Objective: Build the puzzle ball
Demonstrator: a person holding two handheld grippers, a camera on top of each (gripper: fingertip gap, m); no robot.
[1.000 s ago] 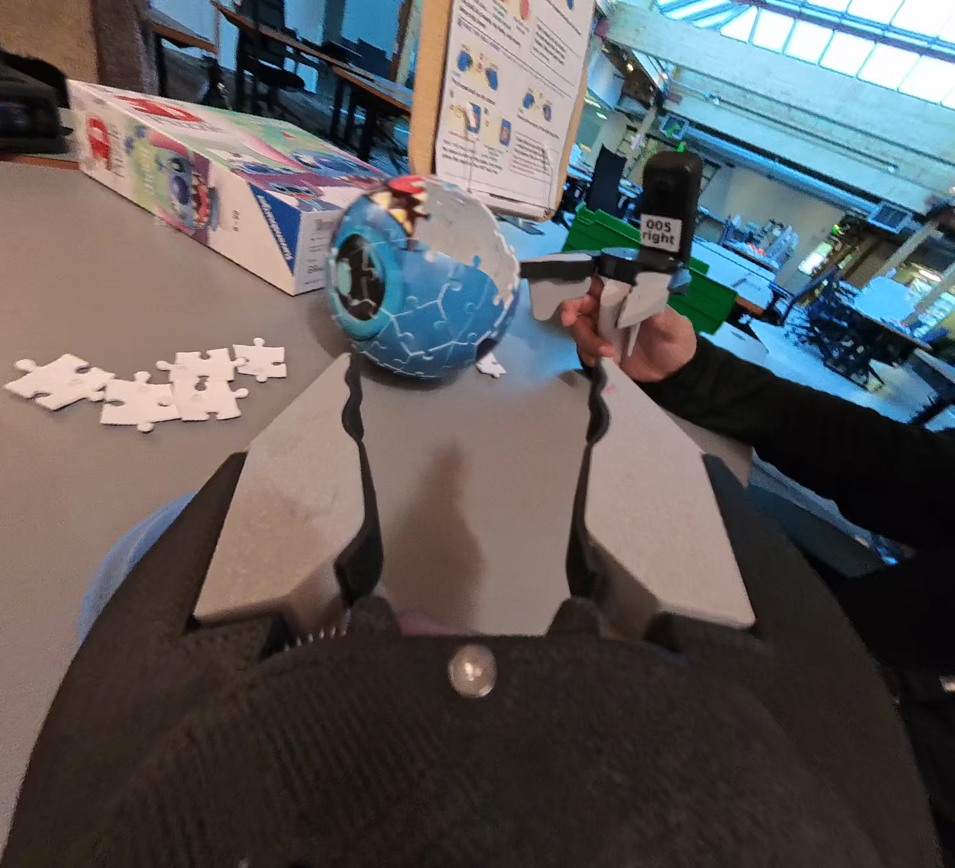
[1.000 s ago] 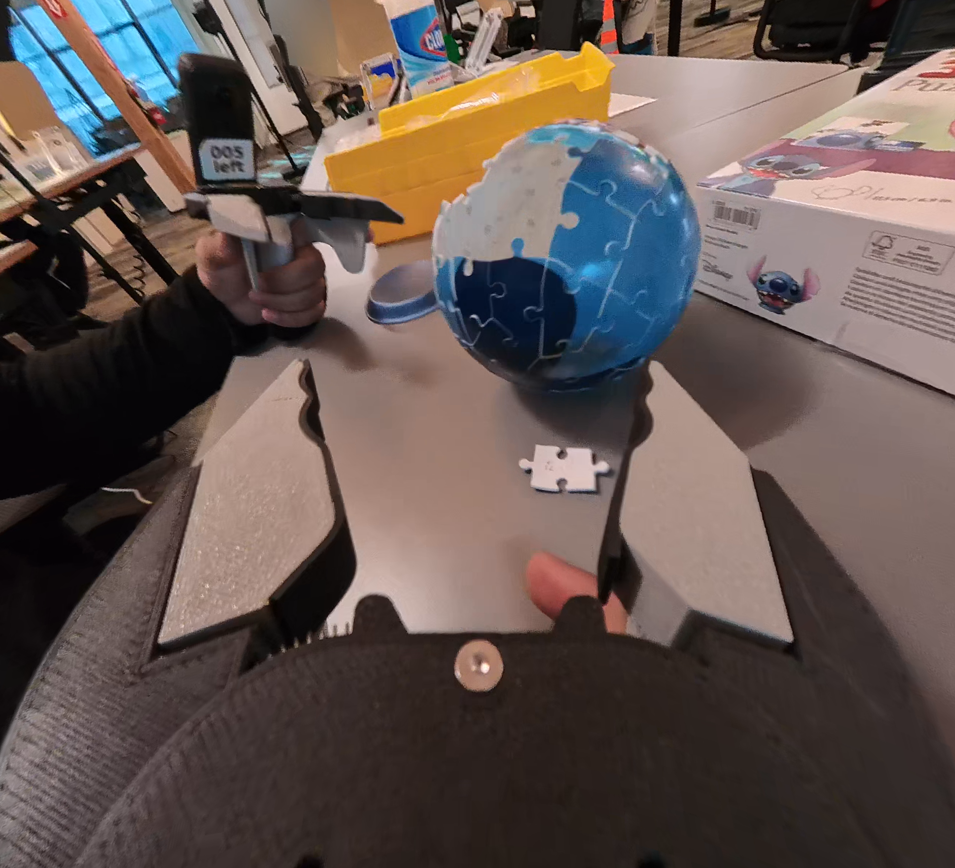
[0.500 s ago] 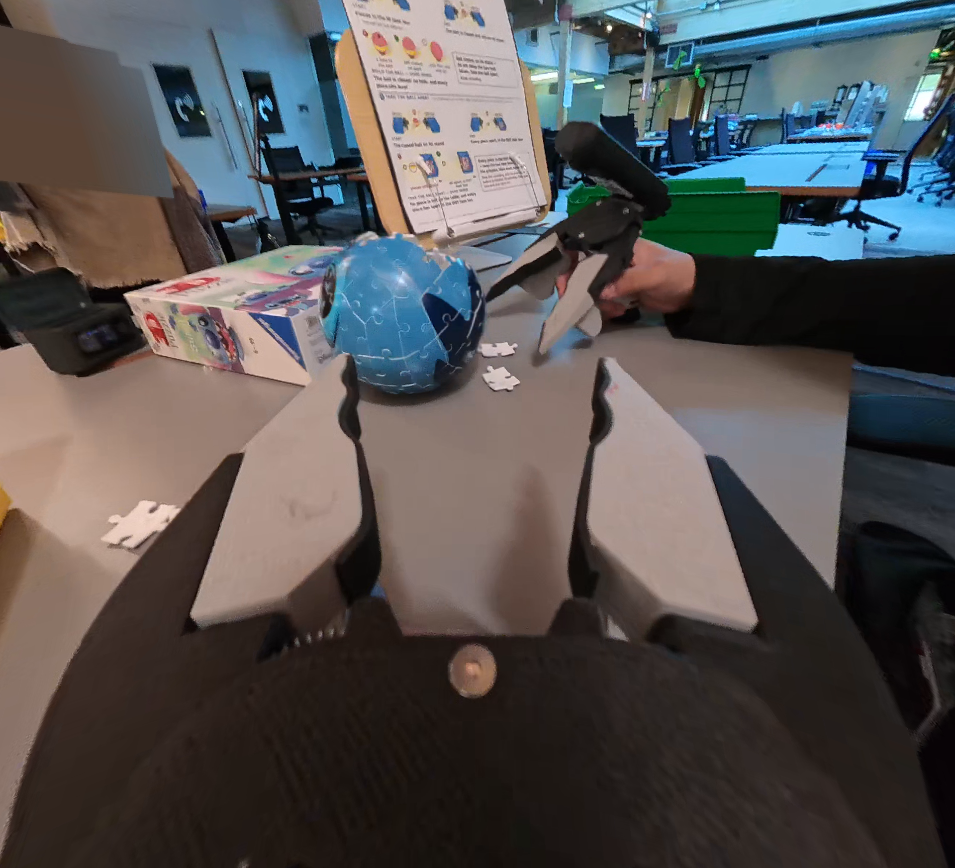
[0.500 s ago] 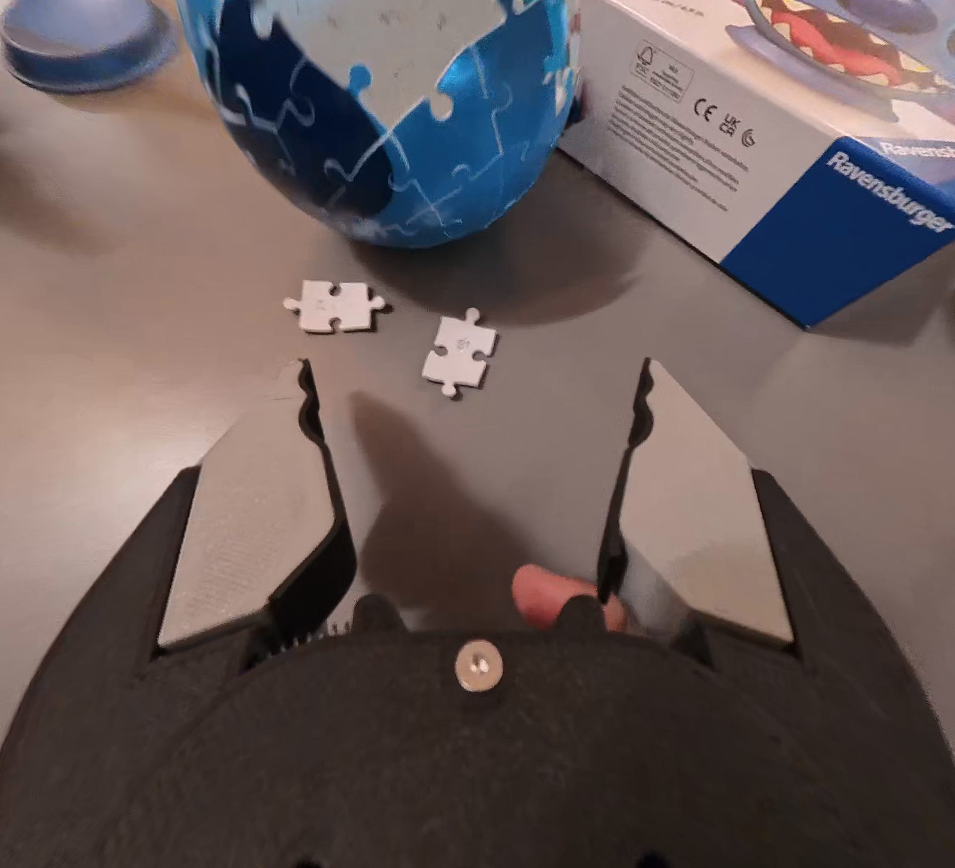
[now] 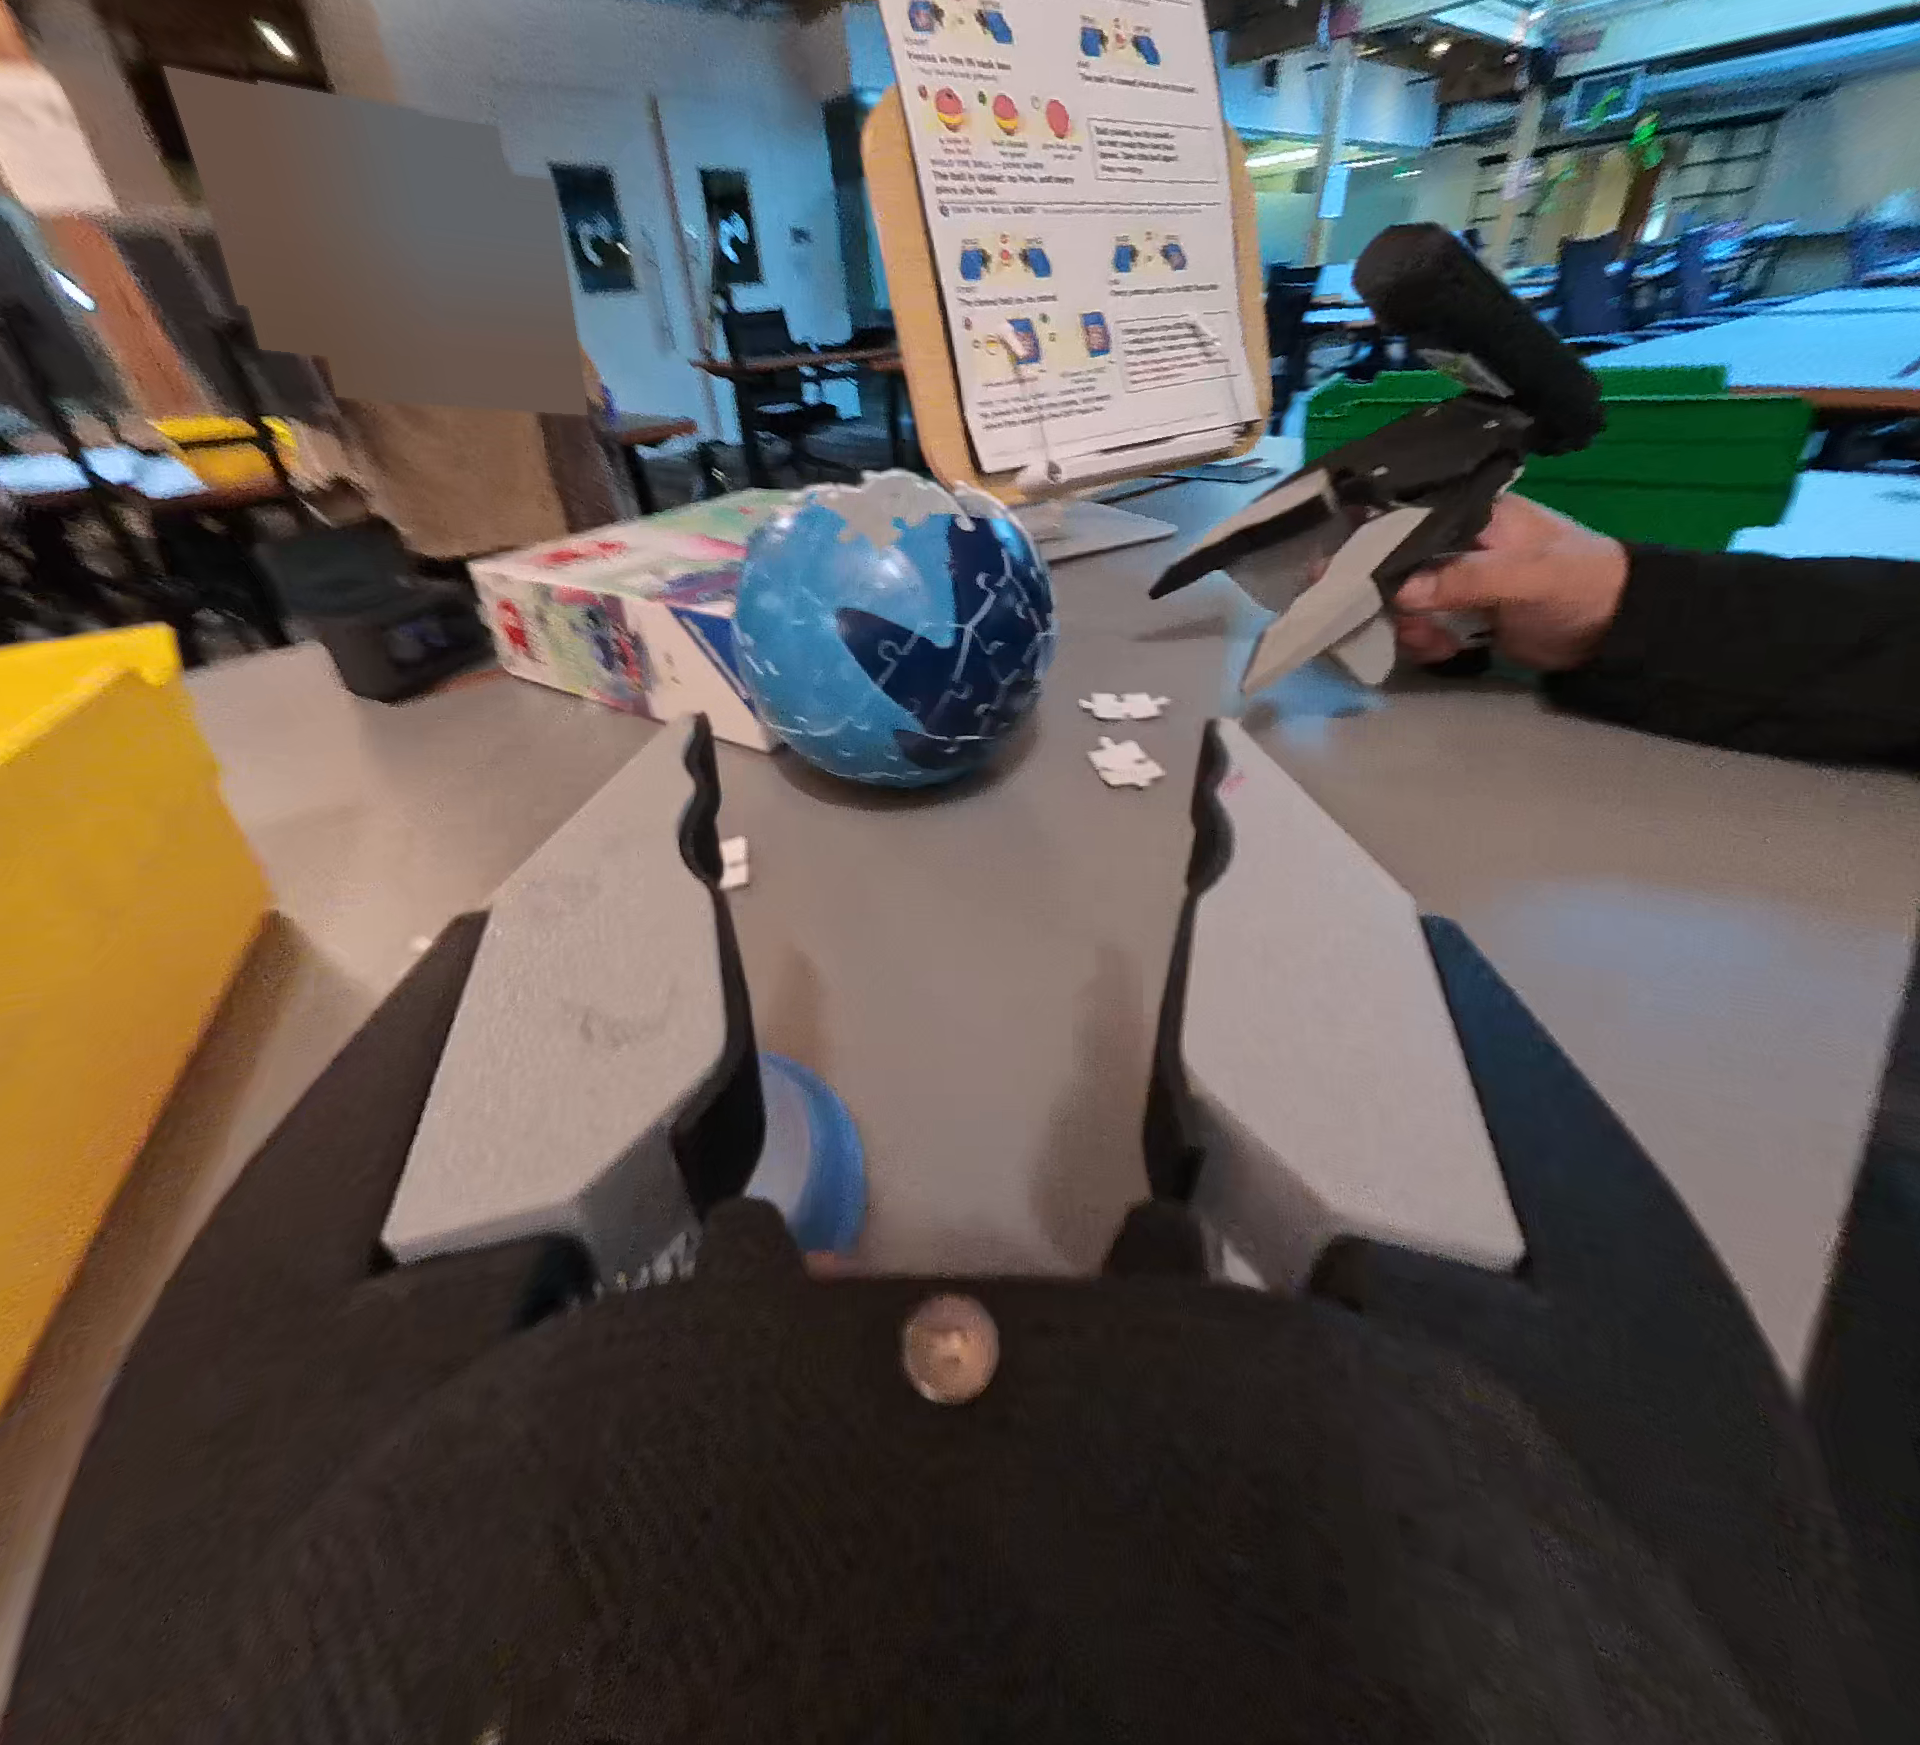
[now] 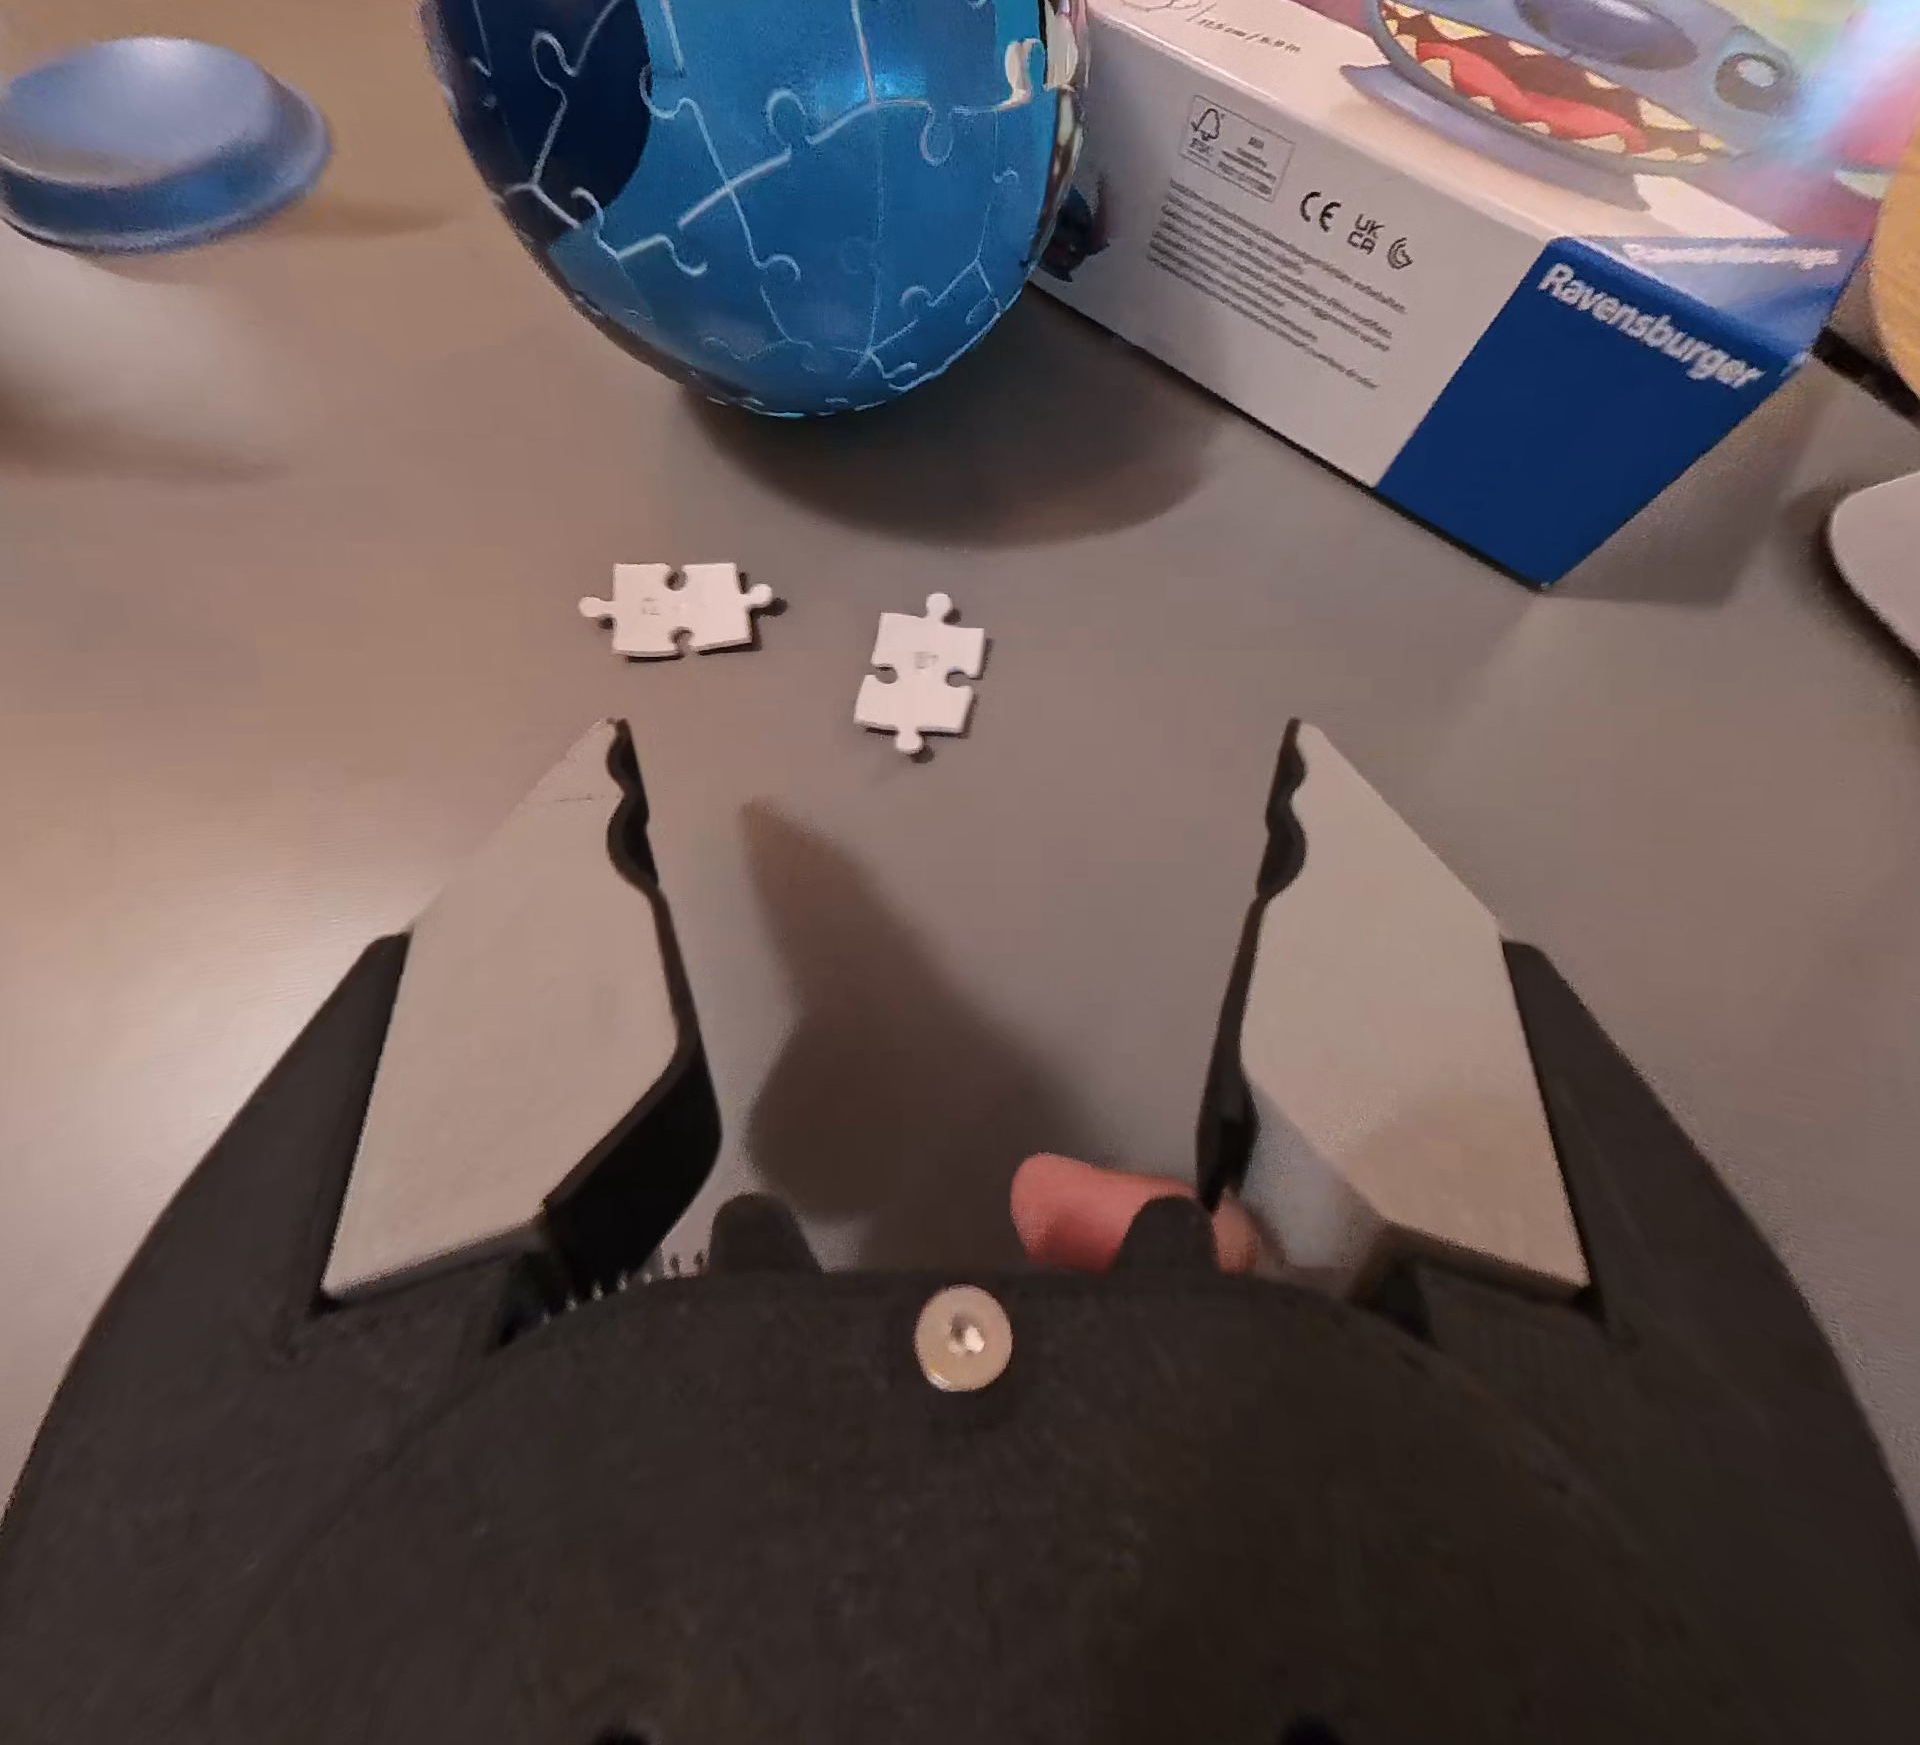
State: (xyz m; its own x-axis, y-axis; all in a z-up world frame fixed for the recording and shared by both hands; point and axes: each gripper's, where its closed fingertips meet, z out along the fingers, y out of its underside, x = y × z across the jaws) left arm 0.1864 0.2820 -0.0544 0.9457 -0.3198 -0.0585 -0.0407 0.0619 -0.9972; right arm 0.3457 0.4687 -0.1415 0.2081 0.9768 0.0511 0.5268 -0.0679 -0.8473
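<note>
A partly built blue puzzle ball [image 5: 894, 630] stands on the grey table [image 5: 1558, 916]; it also shows in the right wrist view [image 6: 769, 168]. Two loose white puzzle pieces [image 6: 677, 607] [image 6: 922, 666] lie face down just ahead of my right gripper [image 6: 951, 739], which is open, empty and tilted down over them. In the left wrist view these pieces [image 5: 1125, 760] lie right of the ball. My left gripper [image 5: 951, 750] is open and empty, a little short of the ball. The right gripper [image 5: 1226, 625] shows there, held by a hand.
The puzzle box [image 6: 1455, 168] lies right behind the ball. A blue dish-shaped stand [image 6: 145, 137] sits on the table to the left. A yellow bin [image 5: 94, 916] stands at my left. An instruction sheet on a board [image 5: 1070, 168] stands behind the ball. Another white piece [image 5: 732, 859] lies by my left finger.
My right gripper has tipped down over the two loose pieces and moved a little closer. My left gripper has swung back and left, so the yellow bin and the blue stand have come into its view.
</note>
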